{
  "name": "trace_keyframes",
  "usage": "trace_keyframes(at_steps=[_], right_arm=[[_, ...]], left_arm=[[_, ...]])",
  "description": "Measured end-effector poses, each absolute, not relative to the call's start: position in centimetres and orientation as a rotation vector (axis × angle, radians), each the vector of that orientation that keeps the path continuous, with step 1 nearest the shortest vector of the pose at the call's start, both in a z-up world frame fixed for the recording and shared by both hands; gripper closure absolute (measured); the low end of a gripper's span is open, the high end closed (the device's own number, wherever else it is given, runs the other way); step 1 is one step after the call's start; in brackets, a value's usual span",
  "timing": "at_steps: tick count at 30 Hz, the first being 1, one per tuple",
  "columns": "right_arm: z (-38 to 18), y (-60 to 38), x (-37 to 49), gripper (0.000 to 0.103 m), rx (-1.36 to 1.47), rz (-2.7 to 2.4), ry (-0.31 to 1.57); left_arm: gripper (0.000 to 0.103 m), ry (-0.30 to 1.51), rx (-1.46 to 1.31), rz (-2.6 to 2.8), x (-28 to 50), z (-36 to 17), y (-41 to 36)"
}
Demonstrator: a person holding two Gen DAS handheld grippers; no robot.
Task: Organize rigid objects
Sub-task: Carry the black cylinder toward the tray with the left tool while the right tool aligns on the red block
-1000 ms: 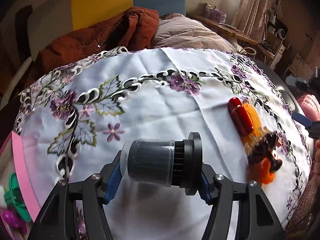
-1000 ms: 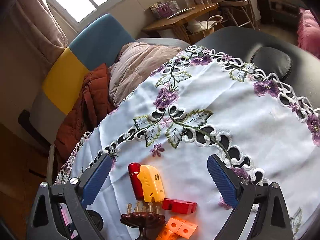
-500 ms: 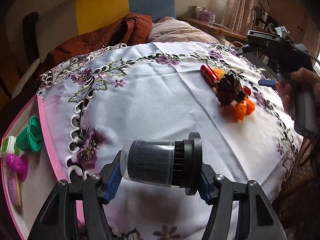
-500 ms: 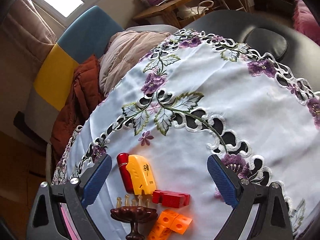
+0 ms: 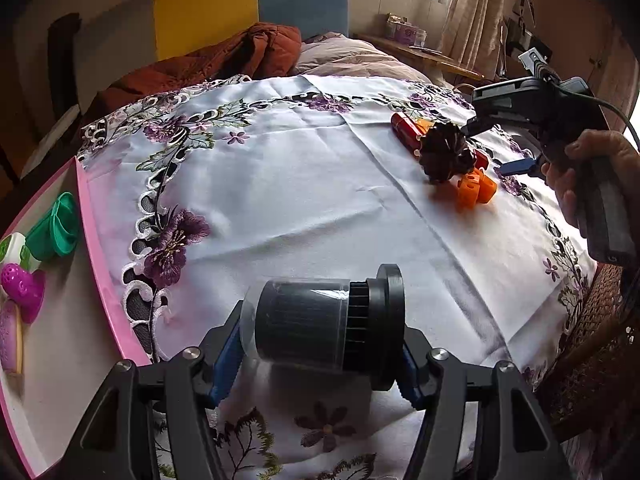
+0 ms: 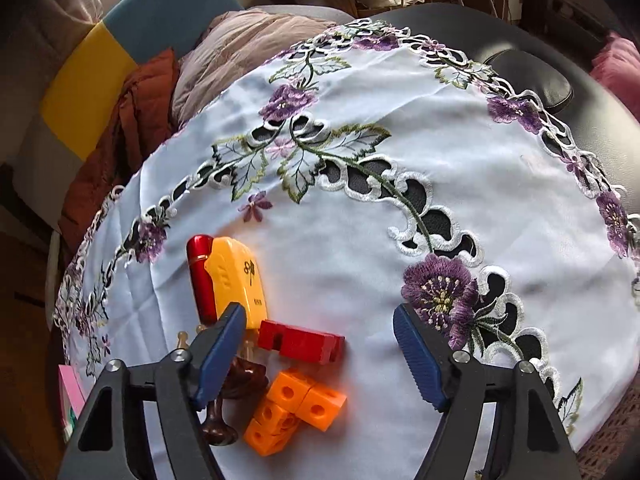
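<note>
Between the blue ribbed pads of the left gripper [image 5: 320, 354] sits a black cylinder [image 5: 316, 322]: pleated dark core under a clear sleeve, toothed collar, wide flat cap. Lies crosswise, clamped end to end, held just above the cloth near the table's front edge.

Right gripper [image 6: 320, 354], gripped by a hand [image 5: 580, 176], hangs over the far pile; its jaws have just been closing but stand apart, nothing pressed. Red notched block [image 6: 302, 342] lies between them on the cloth, not touched.

Pile: orange cubes with round holes [image 6: 296, 406], joined in a cluster; yellow plastic case [image 6: 238, 280] leaning on a glossy red tube [image 6: 199, 276]; dark brown turned-wood stand [image 6: 230, 384] with pegs, partly behind the left finger.

Tablecloth [image 5: 304, 184]: thin white fabric, creased, purple embroidered flowers, cutwork border. Dark padded top shows beyond the hem.

Pink-rimmed tray [image 5: 96, 264] at the left edge holds a green cup [image 5: 60, 230] and a magenta perforated piece [image 5: 22, 284].

Behind: sofa [image 5: 248, 12] in yellow and blue, rust quilted jacket [image 5: 224, 60], curtained window.
</note>
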State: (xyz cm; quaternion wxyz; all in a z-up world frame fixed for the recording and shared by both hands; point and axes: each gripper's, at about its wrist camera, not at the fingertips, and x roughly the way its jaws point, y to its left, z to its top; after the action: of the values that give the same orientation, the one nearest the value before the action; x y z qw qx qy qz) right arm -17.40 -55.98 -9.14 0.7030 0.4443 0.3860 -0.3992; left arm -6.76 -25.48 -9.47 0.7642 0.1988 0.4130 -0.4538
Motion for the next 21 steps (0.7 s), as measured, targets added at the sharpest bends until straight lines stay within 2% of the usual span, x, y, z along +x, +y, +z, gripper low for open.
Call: trace_keyframes(at_steps=[5, 7, 9, 21], right_arm=[[-9.8, -55.4, -16.4, 0.032, 0.955, -0.870, 0.892], [-10.4, -55.4, -15.8, 0.041, 0.952, -0.856, 0.918], [-10.3, -55.3, -15.6, 0.056, 0.920, -0.872, 0.929], [-10.4, -55.0, -15.3, 0.056, 0.892, -0.873, 0.946]], left_arm=[[0.038, 0.916, 0.405, -0.992, -6.5, -9.6, -25.0], [0.038, 0.923, 0.398, -0.994, -6.4, -9.7, -24.9], [0.038, 0.931, 0.390, -0.994, -6.3, -9.8, -24.8], [0.038, 0.938, 0.373, -0.993, -6.3, -9.8, -24.4]])
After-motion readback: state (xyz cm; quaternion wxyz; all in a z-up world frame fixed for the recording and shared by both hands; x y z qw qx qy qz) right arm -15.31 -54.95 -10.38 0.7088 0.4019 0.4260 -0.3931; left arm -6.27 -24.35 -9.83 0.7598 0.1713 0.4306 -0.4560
